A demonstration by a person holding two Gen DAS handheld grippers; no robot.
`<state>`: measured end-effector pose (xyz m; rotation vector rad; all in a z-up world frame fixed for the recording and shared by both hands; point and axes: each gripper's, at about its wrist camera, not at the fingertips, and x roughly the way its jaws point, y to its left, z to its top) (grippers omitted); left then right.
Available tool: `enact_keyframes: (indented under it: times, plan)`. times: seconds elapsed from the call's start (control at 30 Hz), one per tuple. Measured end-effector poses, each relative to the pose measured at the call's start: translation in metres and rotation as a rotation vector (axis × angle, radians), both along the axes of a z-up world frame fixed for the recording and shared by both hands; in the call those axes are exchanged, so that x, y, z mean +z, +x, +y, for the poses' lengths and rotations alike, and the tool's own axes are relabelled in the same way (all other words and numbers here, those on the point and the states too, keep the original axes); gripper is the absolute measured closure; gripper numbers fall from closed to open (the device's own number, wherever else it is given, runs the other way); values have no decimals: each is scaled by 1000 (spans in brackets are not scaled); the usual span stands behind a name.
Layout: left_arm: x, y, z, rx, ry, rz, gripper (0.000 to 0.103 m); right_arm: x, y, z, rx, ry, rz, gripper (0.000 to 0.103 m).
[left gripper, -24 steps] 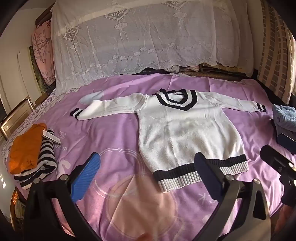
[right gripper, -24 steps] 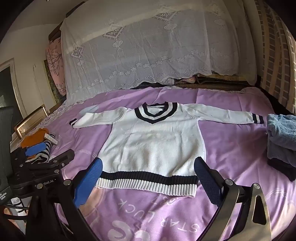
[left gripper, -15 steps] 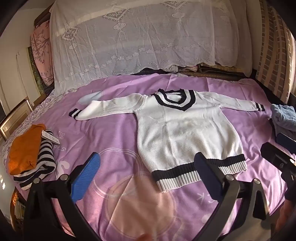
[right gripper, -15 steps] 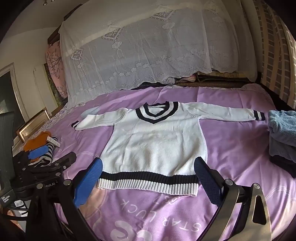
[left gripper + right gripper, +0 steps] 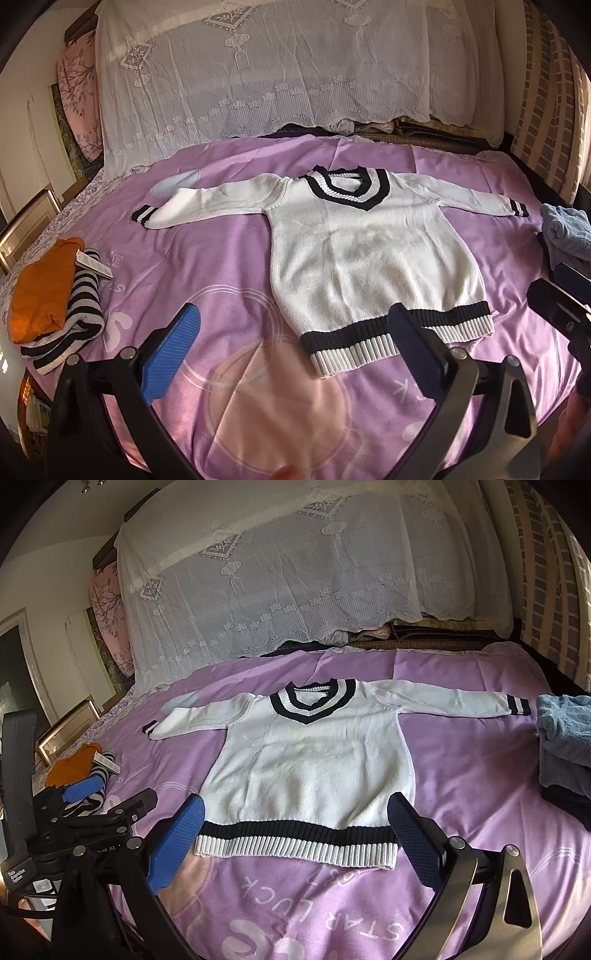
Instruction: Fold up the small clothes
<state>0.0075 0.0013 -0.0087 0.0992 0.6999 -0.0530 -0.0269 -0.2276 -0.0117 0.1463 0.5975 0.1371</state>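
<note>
Your bedsheet [image 5: 461, 775] reads "STAR LUCK" near the white sweater [image 5: 310, 760]; folded blue clothes [image 5: 565, 734] sit right, both hand-held grippers [image 5: 295, 339] [image 5: 295, 825] gaping empty.

A purple bedspread [image 5: 229, 258] covered the bed and filled the middle and lower part of both views; in the right wrist view the words "STAR LUCK" ran upside down along its bottom edge. A white lace cloth [image 5: 280, 70] hung across the top of the frame. A pink floral cushion [image 5: 75, 96] leaned at the upper left. A framed picture [image 5: 68, 727] stood at the left edge. A brick-patterned wall [image 5: 554, 602] filled the upper right.
</note>
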Motion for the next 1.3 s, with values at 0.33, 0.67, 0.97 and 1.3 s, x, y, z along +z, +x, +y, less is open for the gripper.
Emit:
enact_keyframes:
  times: [0.33, 0.67, 0.97, 1.3]
  plan:
    - [-5, 0, 2, 2, 3, 7, 4, -1, 1, 0, -1, 2, 2, 3]
    - [-8, 1, 4, 4, 2, 16, 4, -3, 1, 2, 1, 5, 2, 3]
    - [-9, 1, 5, 3, 2, 23, 4, -3, 2, 1, 1, 6, 2, 3]
    - [-8, 2, 5, 4, 2, 24, 4, -4, 1, 6, 2, 10, 0, 3]
